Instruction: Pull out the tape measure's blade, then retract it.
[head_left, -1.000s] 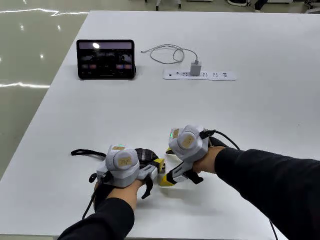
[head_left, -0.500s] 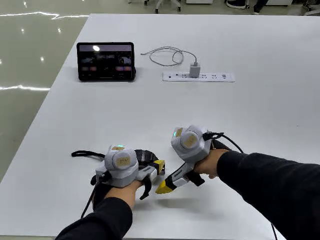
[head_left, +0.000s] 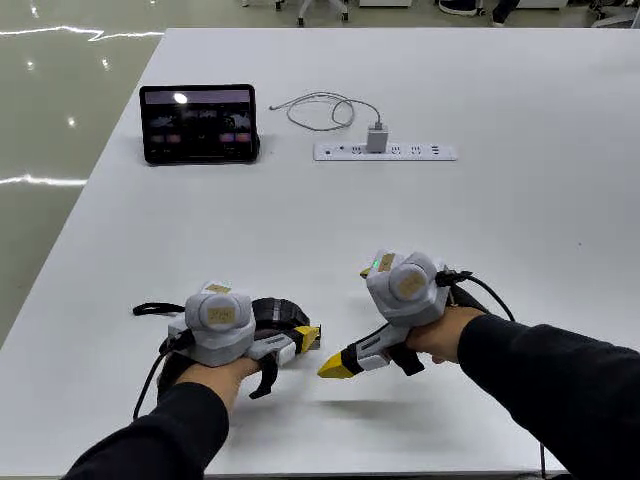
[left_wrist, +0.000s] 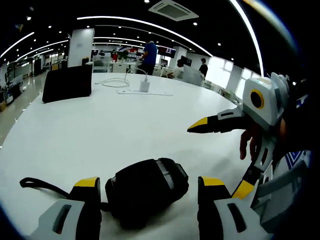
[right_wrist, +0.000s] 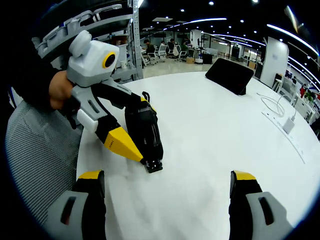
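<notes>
The left hand-held gripper (left_wrist: 150, 182) has its yellow-tipped jaws closed in on the black tape measure (right_wrist: 147, 132) from both sides, holding it low on the white tabletop (head_left: 300, 220) near the front edge; no blade can be seen drawn out. A black strap (head_left: 155, 307) trails from the case toward the left. The right hand-held gripper (right_wrist: 166, 177) is spread wide with nothing between its jaws, near the tape measure but apart from it. Well beyond stand a dark tablet (head_left: 198, 122) and a power strip (head_left: 385, 152) with a white charger (head_left: 377, 136) plugged in.
</notes>
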